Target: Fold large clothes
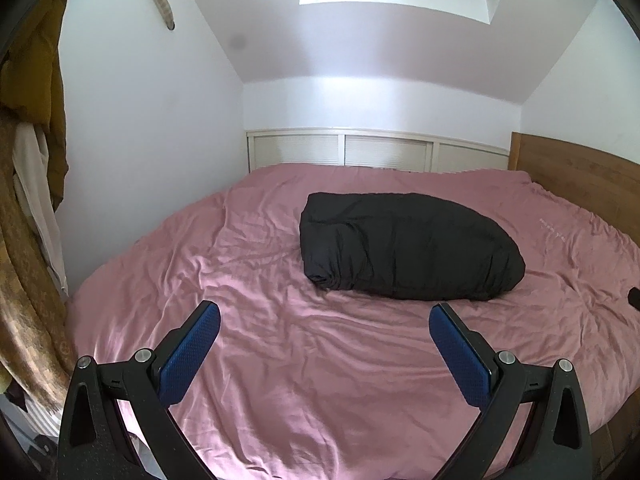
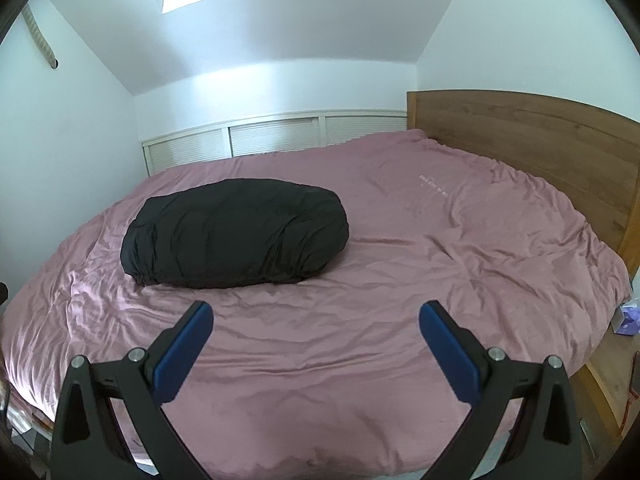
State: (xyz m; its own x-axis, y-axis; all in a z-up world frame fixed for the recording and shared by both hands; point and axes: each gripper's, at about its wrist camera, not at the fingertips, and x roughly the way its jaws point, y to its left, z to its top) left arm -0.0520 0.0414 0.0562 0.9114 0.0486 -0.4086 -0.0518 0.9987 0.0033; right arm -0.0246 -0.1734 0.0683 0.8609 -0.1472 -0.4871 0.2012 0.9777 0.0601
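Observation:
A large black garment point(image 1: 408, 246) lies folded into a thick bundle on the pink bed cover point(image 1: 280, 360). In the right wrist view the bundle point(image 2: 236, 240) lies left of centre. My left gripper point(image 1: 325, 314) is open and empty, held above the near part of the bed, short of the bundle. My right gripper point(image 2: 316, 312) is open and empty too, over the bed cover point(image 2: 400, 280), to the right of and nearer than the bundle.
A wooden headboard point(image 2: 520, 148) stands at the right. White louvred low doors point(image 1: 360, 152) run along the far wall. Hanging clothes point(image 1: 32, 200) crowd the left edge. A small purple box point(image 2: 626, 320) sits on the floor at the right.

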